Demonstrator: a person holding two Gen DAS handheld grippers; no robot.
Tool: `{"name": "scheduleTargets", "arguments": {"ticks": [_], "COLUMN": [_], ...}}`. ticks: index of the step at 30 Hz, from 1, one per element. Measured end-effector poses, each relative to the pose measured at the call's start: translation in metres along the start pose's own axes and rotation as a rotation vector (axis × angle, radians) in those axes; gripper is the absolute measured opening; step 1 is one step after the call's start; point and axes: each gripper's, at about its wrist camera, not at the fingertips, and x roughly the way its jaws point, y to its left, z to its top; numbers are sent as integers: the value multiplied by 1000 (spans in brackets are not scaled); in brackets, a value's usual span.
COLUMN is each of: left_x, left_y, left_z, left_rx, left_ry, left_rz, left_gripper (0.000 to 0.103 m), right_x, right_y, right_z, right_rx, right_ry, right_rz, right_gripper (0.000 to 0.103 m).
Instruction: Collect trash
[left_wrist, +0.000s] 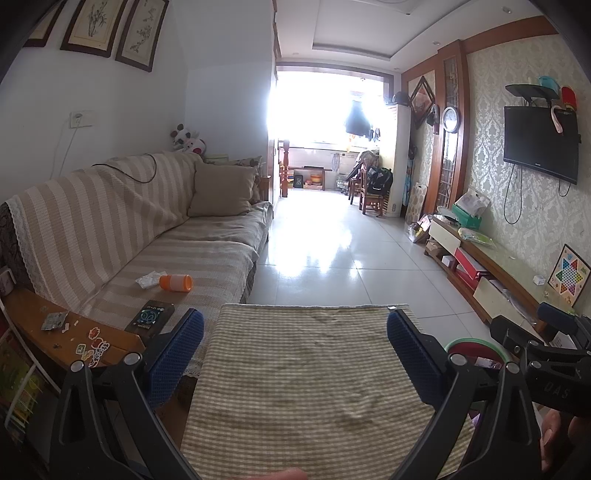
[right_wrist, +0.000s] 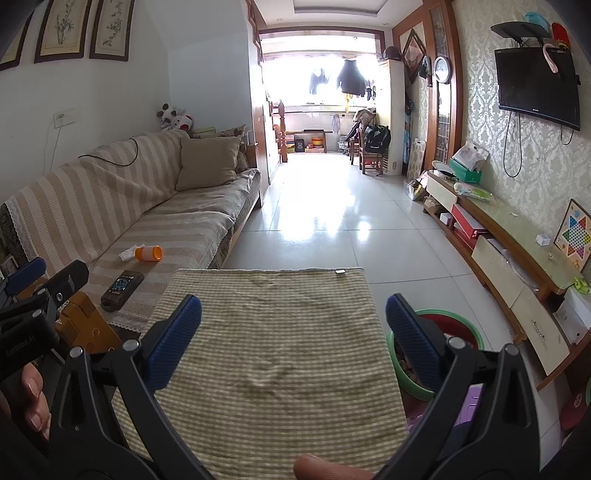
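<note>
Hovering side by side over a green-and-cream checked cloth (left_wrist: 306, 373), both claws spread wide with nothing between the blue pads: left gripper (left_wrist: 295, 332), right gripper (right_wrist: 293, 317). Lying on the striped sofa cover (left_wrist: 122, 225), well ahead and to the left: an orange-capped bottle (left_wrist: 176, 283) tipped on its side, pale translucent body, orange at both ends. Touching or just beside its cap, a crumpled white tissue (left_wrist: 149, 280), small and wrinkled. Nearer, at the seat's front edge, a flat dark packet (left_wrist: 149, 316) with a teal ring printed on top. Peeking out right of the cloth, a green-rimmed red basin (right_wrist: 448, 325).
</note>
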Motion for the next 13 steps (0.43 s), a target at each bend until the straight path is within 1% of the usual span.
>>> {"name": "scheduleTargets", "arguments": {"ticks": [4,7,13], "left_x": [-7,-7,-5], "left_y": [-2,-4,-6], "left_z": [-1,0,-4], "left_rx": [1,1,9], "left_ry": [-37,-32,-16], "left_rz": [32,3,3], "left_gripper": [95,95,95], "right_x": [1,1,2], "right_y": [0,-1,-1], "right_z": [-2,-1,-2], "right_rx": [3,3,3], "right_ry": [1,2,3], "right_rz": [-4,-4,-4], "right_gripper": [98,98,98]}}
